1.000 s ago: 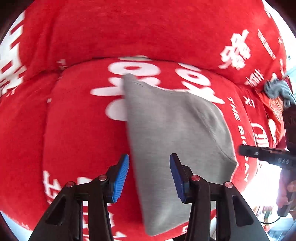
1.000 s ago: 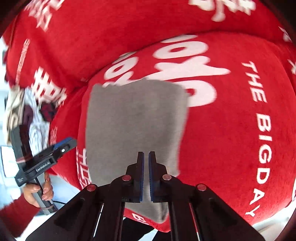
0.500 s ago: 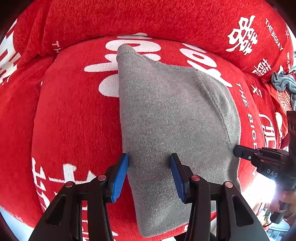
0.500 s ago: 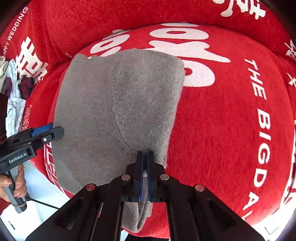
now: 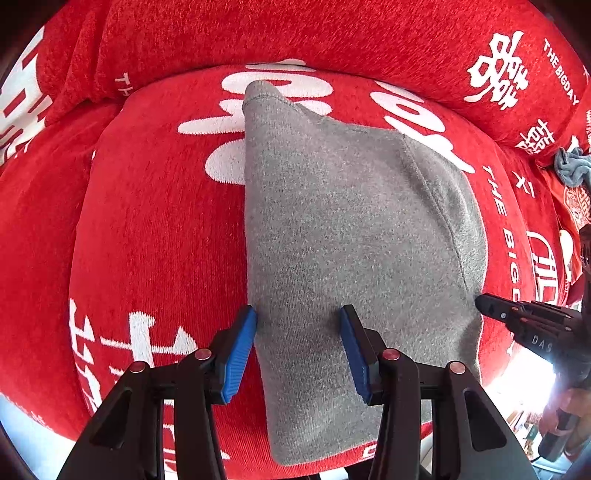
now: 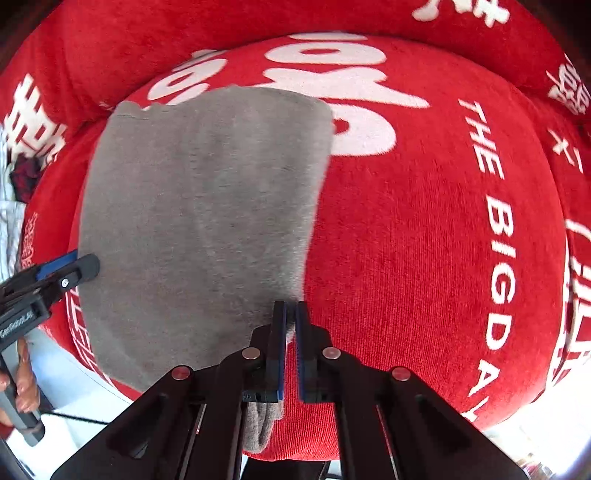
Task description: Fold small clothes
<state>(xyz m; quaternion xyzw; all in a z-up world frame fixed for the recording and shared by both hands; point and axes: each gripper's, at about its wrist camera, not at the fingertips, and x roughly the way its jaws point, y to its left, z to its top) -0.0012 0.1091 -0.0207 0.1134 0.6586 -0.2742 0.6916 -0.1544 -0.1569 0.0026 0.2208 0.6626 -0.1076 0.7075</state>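
A grey garment (image 5: pixel 351 240) lies spread flat on a red seat cushion (image 5: pixel 155 240) printed with white letters. My left gripper (image 5: pixel 298 310) points down at the garment's near left edge. It stands open, one pad just outside that edge and the other over the cloth. My right gripper (image 6: pixel 291 304) pinches the near right edge of the garment (image 6: pixel 203 221). Its jaws are starting to open, with a thin fold of grey cloth still between the pads. Each gripper appears in the other's view: the right gripper's tip (image 5: pixel 484 302) and the left gripper's tip (image 6: pixel 88 264).
The red backrest (image 5: pixel 295 33) rises behind the cushion. A grey-blue cloth (image 5: pixel 572 166) lies further along the sofa on the right; more clothes (image 6: pixel 11 177) are piled on the left. A person's hand (image 6: pixel 22 384) holds the left handle. A pale floor (image 6: pixel 74 376) shows below the cushion's front.
Both grippers came down toward the cushion. The grey garment, blurred and moving a second ago, now lies flat and fills more of both views. The right jaws stayed closed on its edge.
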